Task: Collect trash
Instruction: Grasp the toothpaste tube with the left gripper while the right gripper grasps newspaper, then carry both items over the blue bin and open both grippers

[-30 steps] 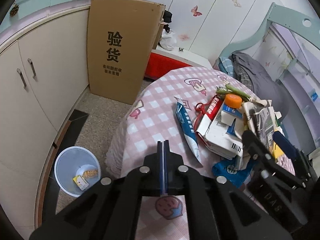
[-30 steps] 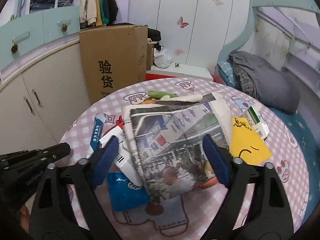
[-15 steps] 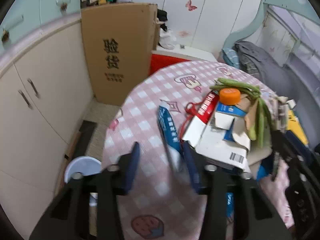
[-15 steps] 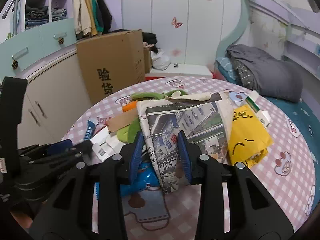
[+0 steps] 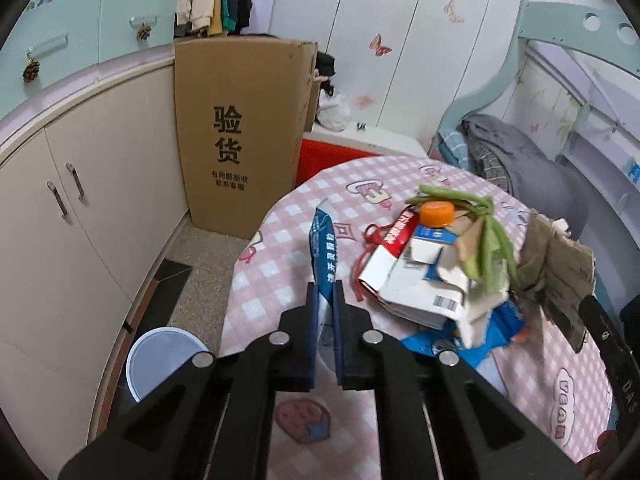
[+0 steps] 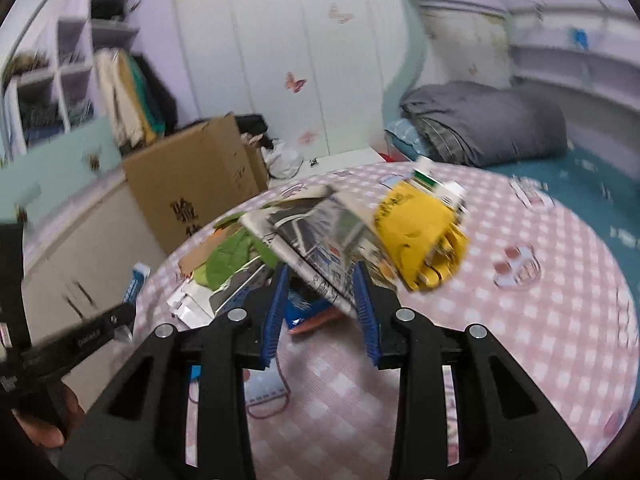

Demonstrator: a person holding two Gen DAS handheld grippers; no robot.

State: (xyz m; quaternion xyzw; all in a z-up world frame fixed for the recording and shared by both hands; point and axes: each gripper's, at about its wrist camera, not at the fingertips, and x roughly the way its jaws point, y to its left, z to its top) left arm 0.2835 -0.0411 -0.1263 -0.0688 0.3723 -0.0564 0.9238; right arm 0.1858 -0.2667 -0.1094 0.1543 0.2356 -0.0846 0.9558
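A pile of trash lies on the round pink-checked table [image 5: 280,284]: a white carton [image 5: 416,288], a red packet [image 5: 400,228], an orange cap [image 5: 437,214], green vegetable scraps [image 5: 492,256]. My left gripper [image 5: 326,312] is shut on a long blue and white wrapper [image 5: 325,256] at the table's left side. My right gripper [image 6: 322,300] is shut on a folded newspaper [image 6: 320,240] and lifts it, with a yellow paper [image 6: 420,236] and green scraps [image 6: 232,256] riding on it. The right wrist view is blurred.
A pale blue waste bin [image 5: 164,360] stands on the floor left of the table, by cream cabinets [image 5: 72,216]. A tall cardboard box [image 5: 240,136] stands behind. A bed with a grey blanket [image 6: 480,120] is at the right.
My left gripper opened, moved forward over the table and closed on the blue wrapper. My right gripper closed on the newspaper and raised it, tilting the pile on it.
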